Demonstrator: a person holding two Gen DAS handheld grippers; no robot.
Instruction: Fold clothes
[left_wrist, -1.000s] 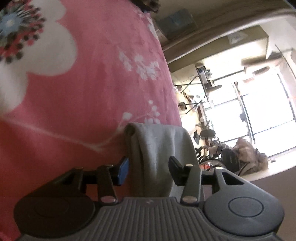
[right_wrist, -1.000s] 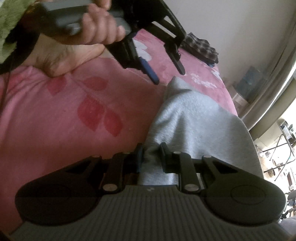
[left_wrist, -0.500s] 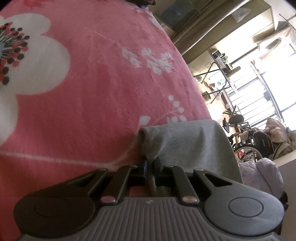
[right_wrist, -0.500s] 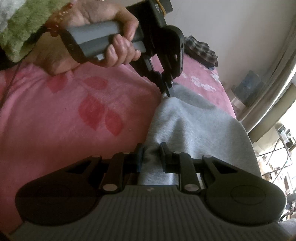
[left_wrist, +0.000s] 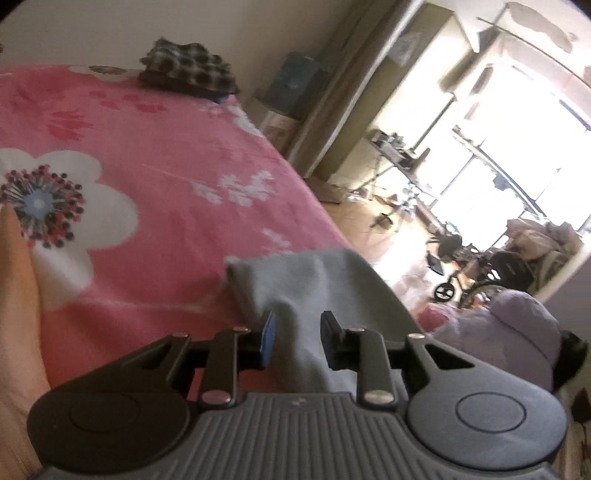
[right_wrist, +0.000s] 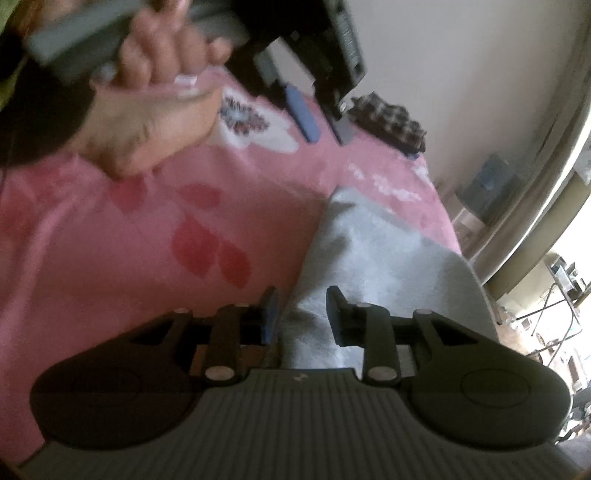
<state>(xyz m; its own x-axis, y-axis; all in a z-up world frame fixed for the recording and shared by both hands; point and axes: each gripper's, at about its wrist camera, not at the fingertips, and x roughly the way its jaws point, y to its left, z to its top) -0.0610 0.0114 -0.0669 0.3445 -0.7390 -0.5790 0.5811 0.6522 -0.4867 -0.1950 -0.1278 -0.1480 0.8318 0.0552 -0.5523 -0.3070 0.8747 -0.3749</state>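
Note:
A grey garment (left_wrist: 314, 280) lies folded on the pink flowered bedspread (left_wrist: 166, 155), near the bed's right edge. My left gripper (left_wrist: 297, 332) hovers above it, its jaws opening with nothing in them. In the right wrist view a hand carries that left gripper (right_wrist: 323, 123) in the air, well clear of the garment's far corner (right_wrist: 340, 199). My right gripper (right_wrist: 302, 314) sits low at the near end of the grey garment (right_wrist: 388, 258). Its jaws are opening, and a fold of cloth stands loosely between the pads with a gap on the left side.
A folded plaid stack (left_wrist: 188, 70) rests at the bed's far corner by the wall. A blue box (left_wrist: 295, 77) stands beyond it. A lilac garment (left_wrist: 517, 325) lies off the bed's right edge. A person's bare skin (left_wrist: 14, 295) is at the left.
The left gripper closed on the garment's far corner, then let go and rose away from it. The right gripper's jaws widened and loosened off the cloth at the near end.

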